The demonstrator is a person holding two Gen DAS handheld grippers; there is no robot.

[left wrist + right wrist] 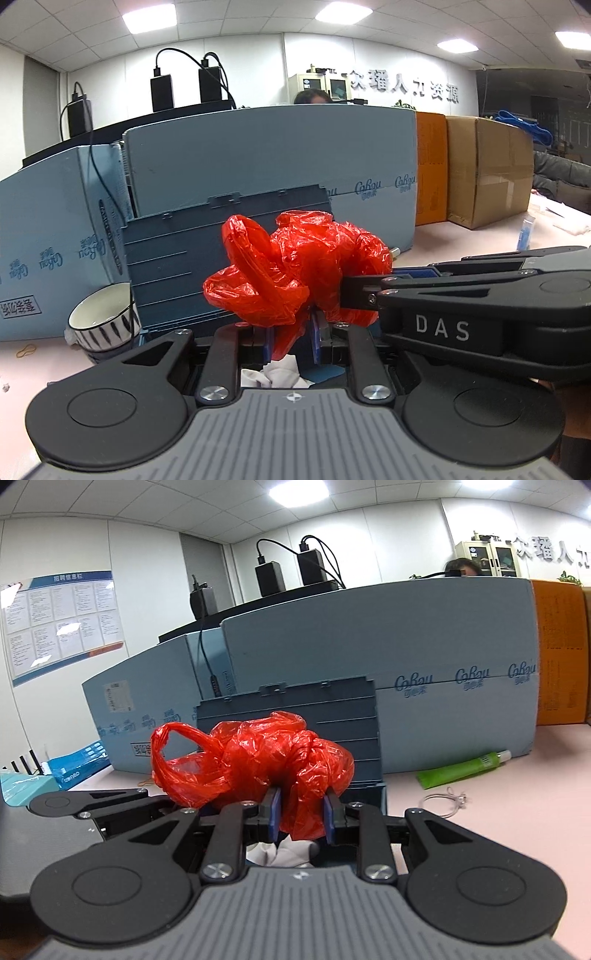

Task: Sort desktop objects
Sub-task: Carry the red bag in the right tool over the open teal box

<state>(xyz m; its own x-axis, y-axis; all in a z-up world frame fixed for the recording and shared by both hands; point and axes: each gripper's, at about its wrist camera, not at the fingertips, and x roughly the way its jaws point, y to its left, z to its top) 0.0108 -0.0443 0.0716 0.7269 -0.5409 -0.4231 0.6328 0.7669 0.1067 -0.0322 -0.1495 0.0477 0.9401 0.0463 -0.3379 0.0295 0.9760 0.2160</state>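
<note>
A crumpled red plastic bag (295, 269) hangs between both grippers in front of a dark blue storage box (177, 258) whose lid stands raised. My left gripper (293, 336) is shut on the bag's lower fold. My right gripper (303, 818) is shut on the same red bag (258, 764), and in the left wrist view it reaches in from the right (354, 295). White crumpled paper (275, 373) lies below the fingers inside the blue box (332, 723). One bag handle loops out to the left.
A striped bowl (103, 321) sits left of the box, with a rubber band (26, 350) on the pink desk. A green tube (461, 770) and a wire ring (447, 801) lie to the right. Grey-blue foam boards (266, 158) and cardboard boxes (487, 166) wall the back.
</note>
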